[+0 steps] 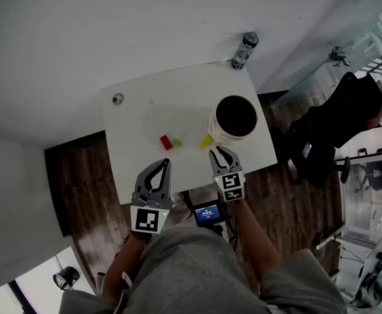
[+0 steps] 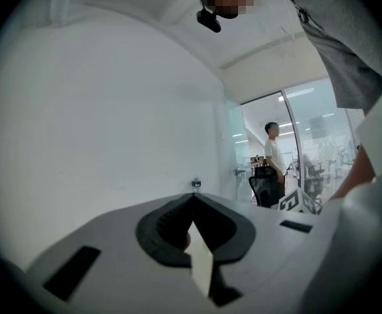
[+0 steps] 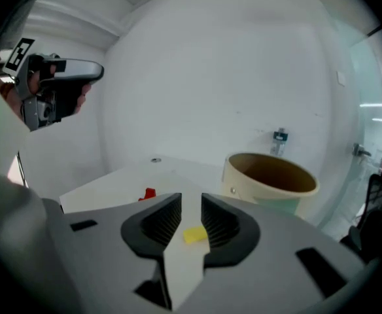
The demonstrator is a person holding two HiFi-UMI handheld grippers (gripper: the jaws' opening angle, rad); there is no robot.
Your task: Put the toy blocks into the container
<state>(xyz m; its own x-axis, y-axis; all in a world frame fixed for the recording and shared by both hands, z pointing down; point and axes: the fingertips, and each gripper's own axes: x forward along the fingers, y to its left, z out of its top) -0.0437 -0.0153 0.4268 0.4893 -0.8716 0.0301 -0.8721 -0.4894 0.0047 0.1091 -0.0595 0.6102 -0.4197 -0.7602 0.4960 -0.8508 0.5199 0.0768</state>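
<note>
On the white table (image 1: 145, 110) lie a red block (image 1: 166, 142), a green block (image 1: 176, 142) and a yellow block (image 1: 206, 141). The cream bucket-shaped container (image 1: 235, 118) stands at the right, open at the top. My right gripper (image 1: 218, 151) is open just short of the yellow block (image 3: 195, 235), which shows through the gap between its jaws, untouched. The container (image 3: 269, 178) is ahead and to the right in the right gripper view, the red block (image 3: 149, 193) to the left. My left gripper (image 1: 167, 163) hangs over the table's front edge, its jaws shut (image 2: 192, 199) with nothing in them.
A water bottle (image 1: 245, 50) stands at the table's far right corner, a small round object (image 1: 118, 99) at the far left. A black office chair (image 1: 335, 129) is to the right of the table. A person (image 2: 273, 156) stands far off behind glass.
</note>
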